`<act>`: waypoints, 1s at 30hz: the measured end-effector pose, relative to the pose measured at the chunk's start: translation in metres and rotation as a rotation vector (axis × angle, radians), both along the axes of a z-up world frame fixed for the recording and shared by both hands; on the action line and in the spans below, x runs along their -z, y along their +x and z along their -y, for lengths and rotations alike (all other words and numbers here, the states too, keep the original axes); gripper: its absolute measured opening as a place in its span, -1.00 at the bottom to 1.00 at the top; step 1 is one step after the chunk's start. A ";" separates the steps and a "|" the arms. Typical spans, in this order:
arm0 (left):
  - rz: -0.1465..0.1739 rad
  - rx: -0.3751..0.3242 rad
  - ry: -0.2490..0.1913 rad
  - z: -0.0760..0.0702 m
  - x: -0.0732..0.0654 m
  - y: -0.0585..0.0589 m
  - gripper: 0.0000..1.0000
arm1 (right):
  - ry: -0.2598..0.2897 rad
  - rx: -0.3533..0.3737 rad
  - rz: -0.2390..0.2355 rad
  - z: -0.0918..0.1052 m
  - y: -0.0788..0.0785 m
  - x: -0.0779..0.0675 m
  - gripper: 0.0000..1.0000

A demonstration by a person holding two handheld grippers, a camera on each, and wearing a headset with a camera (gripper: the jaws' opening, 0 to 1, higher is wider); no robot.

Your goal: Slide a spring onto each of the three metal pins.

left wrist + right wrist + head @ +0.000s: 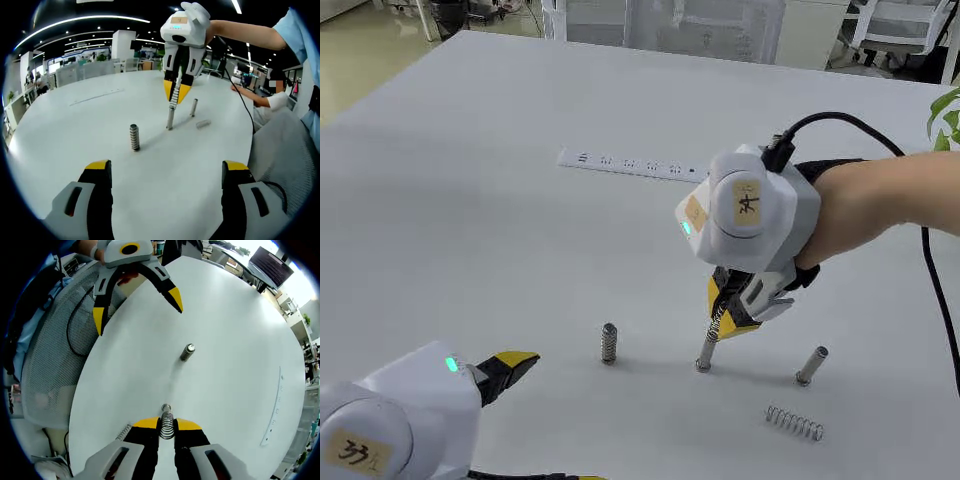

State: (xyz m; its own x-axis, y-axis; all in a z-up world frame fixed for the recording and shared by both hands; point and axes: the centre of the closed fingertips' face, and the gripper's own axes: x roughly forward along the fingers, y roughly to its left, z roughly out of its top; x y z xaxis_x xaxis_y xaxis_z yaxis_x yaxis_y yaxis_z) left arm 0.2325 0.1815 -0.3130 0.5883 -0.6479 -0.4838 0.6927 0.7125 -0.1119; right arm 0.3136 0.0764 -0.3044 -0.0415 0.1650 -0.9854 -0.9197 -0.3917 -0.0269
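Three metal pins stand on the white table (470,230). The left pin (609,343) wears a spring. Above the middle pin (705,355), my right gripper (728,322) is shut on a spring (166,422), whose lower end meets the pin top (165,408). The right pin (811,365) is bare and leans a little. Another loose spring (794,422) lies flat in front of it. My left gripper (548,420) hangs open and holds nothing at the near left, facing the pins (134,137).
A white power strip (632,165) lies farther back on the table. A black cable (930,270) trails from the right gripper across the right side. Chairs and desks stand beyond the far edge.
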 end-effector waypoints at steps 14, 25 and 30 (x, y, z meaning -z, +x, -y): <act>-0.011 -0.013 -0.003 -0.005 0.002 -0.003 0.77 | -0.035 -0.014 -0.010 -0.002 0.000 0.013 -0.84; -0.016 -0.027 -0.004 -0.010 0.003 -0.004 0.75 | -0.068 -0.027 -0.018 -0.001 0.000 0.032 -0.84; -0.018 -0.023 -0.006 -0.008 0.003 -0.004 0.74 | -0.082 -0.012 -0.028 0.000 0.001 0.041 -0.84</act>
State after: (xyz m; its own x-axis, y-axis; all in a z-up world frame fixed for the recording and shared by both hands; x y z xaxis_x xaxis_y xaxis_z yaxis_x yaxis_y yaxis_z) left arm 0.2286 0.1895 -0.3163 0.5940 -0.6378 -0.4904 0.6742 0.7272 -0.1290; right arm 0.3150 0.0765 -0.3454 -0.0706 0.0828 -0.9941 -0.9150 -0.4021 0.0315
